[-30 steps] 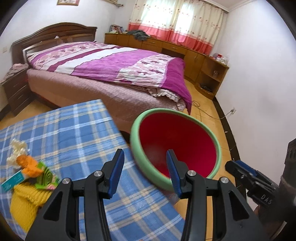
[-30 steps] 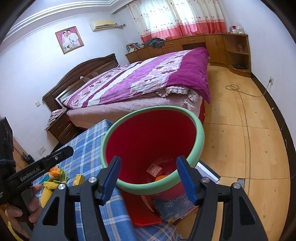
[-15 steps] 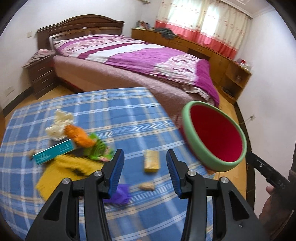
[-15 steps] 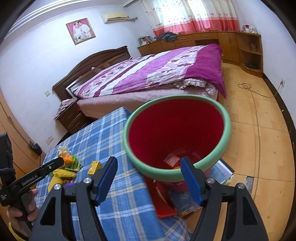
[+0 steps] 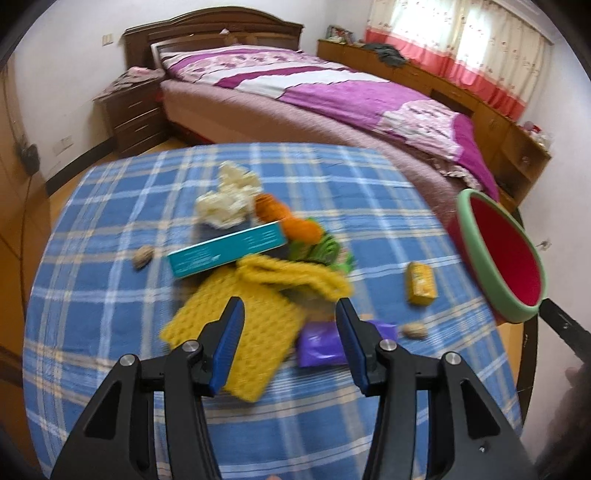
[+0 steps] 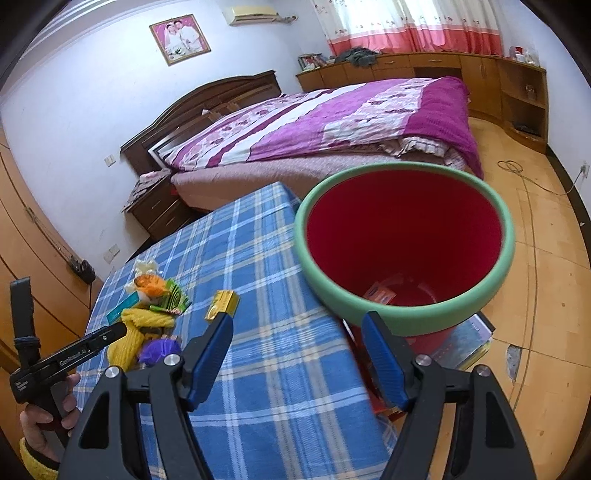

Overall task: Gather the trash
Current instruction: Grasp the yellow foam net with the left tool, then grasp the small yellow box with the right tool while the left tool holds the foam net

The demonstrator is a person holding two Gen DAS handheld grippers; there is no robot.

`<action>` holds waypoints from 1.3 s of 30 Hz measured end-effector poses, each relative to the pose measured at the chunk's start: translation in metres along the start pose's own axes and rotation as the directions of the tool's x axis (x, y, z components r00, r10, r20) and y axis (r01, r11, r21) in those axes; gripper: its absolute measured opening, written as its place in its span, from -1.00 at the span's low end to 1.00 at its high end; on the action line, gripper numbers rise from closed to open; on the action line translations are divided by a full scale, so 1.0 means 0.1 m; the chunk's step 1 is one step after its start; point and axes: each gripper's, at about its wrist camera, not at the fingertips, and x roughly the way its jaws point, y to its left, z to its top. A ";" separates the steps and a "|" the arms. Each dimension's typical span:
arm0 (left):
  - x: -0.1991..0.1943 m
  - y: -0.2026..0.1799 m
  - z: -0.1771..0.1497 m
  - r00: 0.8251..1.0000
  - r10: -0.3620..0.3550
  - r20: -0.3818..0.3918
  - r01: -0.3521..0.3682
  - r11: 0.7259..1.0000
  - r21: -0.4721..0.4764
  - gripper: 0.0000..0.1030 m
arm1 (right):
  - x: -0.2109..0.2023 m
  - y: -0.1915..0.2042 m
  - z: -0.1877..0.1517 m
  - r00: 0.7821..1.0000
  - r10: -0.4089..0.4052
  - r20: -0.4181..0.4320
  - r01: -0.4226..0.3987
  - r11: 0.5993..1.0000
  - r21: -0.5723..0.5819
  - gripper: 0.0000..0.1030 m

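Red bin [image 6: 406, 236], green rim, beside counter [image 6: 258, 236] edge. Trash pile [image 5: 258, 251] mid-counter. Left tool [image 5: 288, 314] spread over yellow knit [image 5: 243, 332]; right tool [image 6: 297, 334] spreading wider, empty.

Bedroom with white walls [image 6: 92, 110], wooden floor [image 6: 546, 258]; dark wooden bed [image 5: 314, 85] with purple floral quilt, nightstand [image 5: 133, 110] beside it; low wooden cabinets [image 6: 424, 66] under sunlit red-and-white curtains [image 5: 461, 40]; framed photo [image 6: 180, 38], air conditioner [image 6: 255, 16]

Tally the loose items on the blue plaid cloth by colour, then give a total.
White: 1, crumpled tissue
Orange: 1, peel
Teal: 1, box
Green: 1, wrapper
Yellow: 2, knitted cloth, small box
Purple: 1, wrapper
Brown: 2, nuts
Total: 9
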 end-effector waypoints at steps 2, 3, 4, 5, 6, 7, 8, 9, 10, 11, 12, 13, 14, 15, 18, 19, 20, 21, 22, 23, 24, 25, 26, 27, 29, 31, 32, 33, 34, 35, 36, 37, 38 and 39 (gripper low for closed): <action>0.05 0.08 -0.03 1.000 0.021 -0.015 -0.021 1.000 -0.009 0.00 | 0.02 0.05 -0.01 1.000 0.002 -0.008 -0.002 1.000 -0.008 0.45; 0.07 0.11 -0.05 0.999 0.028 -0.021 -0.028 1.000 -0.011 0.00 | 0.04 0.07 -0.02 1.000 0.003 -0.012 -0.003 1.000 -0.011 0.45; 0.10 0.14 -0.06 0.999 0.034 -0.028 -0.034 0.999 -0.013 0.00 | 0.05 0.09 -0.03 1.000 0.004 -0.015 -0.004 1.000 -0.012 0.45; 0.14 0.17 -0.08 0.998 0.042 -0.039 -0.043 0.999 -0.019 0.00 | 0.07 0.11 -0.04 1.000 0.005 -0.020 -0.006 1.000 -0.015 0.45; 0.16 0.20 -0.10 0.998 0.045 -0.050 -0.046 0.999 -0.027 0.00 | 0.08 0.12 -0.04 1.000 0.006 -0.023 -0.006 1.000 -0.017 0.45; 0.18 0.22 -0.11 0.997 0.044 -0.058 -0.046 0.998 -0.034 0.00 | 0.10 0.14 -0.05 1.000 0.006 -0.028 -0.007 1.000 -0.020 0.45; 0.19 0.24 -0.12 0.997 0.036 -0.065 -0.039 0.998 -0.045 0.00 | 0.12 0.16 -0.06 0.999 0.007 -0.033 -0.008 1.000 -0.022 0.45; 0.20 0.27 -0.13 0.998 0.020 -0.063 -0.024 0.998 -0.059 0.00 | 0.13 0.17 -0.06 0.999 0.008 -0.037 -0.009 1.000 -0.024 0.45; 0.19 0.28 -0.15 0.998 0.013 -0.061 -0.017 0.998 -0.066 0.00 | 0.15 0.18 -0.07 0.999 0.009 -0.042 -0.010 1.000 -0.026 0.45; 0.19 0.29 -0.15 0.998 0.014 -0.059 -0.018 0.997 -0.072 0.00 | 0.17 0.20 -0.08 0.999 0.009 -0.048 -0.010 1.000 -0.028 0.45; 0.18 0.30 -0.16 0.998 0.014 -0.055 -0.019 0.997 -0.079 0.00 | 0.18 0.21 -0.09 0.999 0.010 -0.053 -0.011 1.000 -0.029 0.45; 0.18 0.30 -0.16 0.998 0.013 -0.055 -0.017 0.997 -0.079 0.00 | 0.20 0.22 -0.09 0.998 0.012 -0.059 -0.014 0.999 -0.030 0.45; 0.19 0.30 -0.16 0.998 0.006 -0.056 -0.010 0.997 -0.080 0.00 | 0.21 0.23 -0.10 0.998 0.013 -0.063 -0.015 0.999 -0.031 0.45; 0.19 0.31 -0.17 0.998 -0.002 -0.057 -0.003 0.997 -0.082 0.00 | 0.22 0.24 -0.10 0.998 0.015 -0.066 -0.017 0.999 -0.032 0.45; 0.19 0.30 -0.20 0.999 -0.018 -0.048 0.014 0.997 -0.082 -0.07 | 0.25 0.28 -0.11 0.997 0.017 -0.071 -0.020 0.999 -0.038 0.45; 0.19 0.30 -0.20 0.999 -0.023 -0.046 0.019 0.996 -0.082 -0.10 | 0.25 0.29 -0.11 0.997 0.018 -0.072 -0.021 0.999 -0.041 0.45; 0.18 0.30 -0.20 0.999 -0.032 -0.043 0.028 0.996 -0.083 -0.16 | 0.26 0.30 -0.11 0.997 0.019 -0.074 -0.022 0.999 -0.044 0.45; 0.17 0.31 -0.21 0.999 -0.036 -0.039 0.033 0.996 -0.086 -0.23 | 0.26 0.30 -0.12 0.997 0.019 -0.075 -0.022 0.999 -0.046 0.45; 0.16 0.31 -0.21 0.999 -0.038 -0.035 0.035 0.996 -0.085 -0.26 | 0.26 0.31 -0.12 0.997 0.019 -0.077 -0.023 0.999 -0.048 0.45; 0.15 0.32 -0.22 0.999 -0.039 -0.029 0.037 0.996 -0.082 -0.33 | 0.27 0.32 -0.13 0.997 0.020 -0.079 -0.024 0.999 -0.049 0.45; 0.14 0.32 -0.22 0.999 -0.042 -0.024 0.040 0.996 -0.080 -0.42 | 0.28 0.33 -0.13 0.996 0.020 -0.081 -0.025 0.998 -0.050 0.45; 0.13 0.32 -0.22 0.999 -0.044 -0.022 0.042 0.996 -0.077 -0.46 | 0.28 0.34 -0.13 0.996 0.021 -0.083 -0.025 0.998 -0.051 0.45; 0.12 0.32 -0.23 0.999 -0.044 -0.019 0.043 0.996 -0.073 -0.51 | 0.29 0.35 -0.14 0.996 0.022 -0.087 -0.027 0.998 -0.052 0.45; 0.10 0.32 -0.24 0.999 -0.047 -0.014 0.046 0.996 -0.070 -0.55 | 0.30 0.36 -0.14 0.996 0.024 -0.090 -0.028 0.998 -0.053 0.45; 0.08 0.34 -0.25 0.998 -0.057 -0.008 0.056 0.995 -0.077 -0.60 | 0.31 0.39 -0.15 0.995 0.026 -0.094 -0.031 0.998 -0.057 0.45; 0.04 0.37 -0.26 0.997 -0.071 0.002 0.071 0.993 -0.095 -0.66 | 0.32 0.41 -0.14 0.995 0.026 -0.098 -0.032 0.998 -0.063 0.45; 0.01 0.39 -0.27 0.997 -0.077 0.009 0.077 0.992 -0.102 -0.66 | 0.32 0.42 -0.15 0.995 0.026 -0.099 -0.032 0.997 -0.066 0.45; -0.03 0.41 -0.26 0.997 -0.080 0.022 0.082 0.991 -0.108 -0.67 | 0.33 0.43 -0.15 0.995 0.025 -0.101 -0.032 0.997 -0.069 0.45; -0.07 0.42 -0.25 0.996 -0.082 0.037 0.085 0.990 -0.112 -0.67 | 0.33 0.45 -0.15 0.994 0.023 -0.103 -0.030 0.997 -0.073 0.45; -0.12 0.44 -0.24 0.995 -0.084 0.054 0.090 0.989 -0.115 -0.67 | 0.33 0.48 -0.15 0.994 0.020 -0.104 -0.028 0.997 -0.077 0.45; -0.17 0.46 -0.23 0.994 -0.085 0.070 0.093 0.989 -0.117 -0.67 | 0.34 0.50 -0.15 0.994 0.018 -0.105 -0.027 0.996 -0.080 0.45; -0.20 0.47 -0.22 0.993 -0.083 0.082 0.093 0.988 -0.120 -0.67 | 0.35 0.53 -0.15 0.994 0.013 -0.107 -0.022 0.996 -0.084 0.45; -0.24 0.49 -0.20 0.992 -0.081 0.094 0.092 0.988 -0.123 -0.67 | 0.36 0.56 -0.15 0.994 0.010 -0.109 -0.019 0.996 -0.087 0.45; -0.27 0.52 -0.18 0.991 -0.079 0.106 0.092 0.987 -0.128 -0.67 | 0.38 0.58 -0.15 0.994 0.009 -0.110 -0.018 0.996 -0.089 0.45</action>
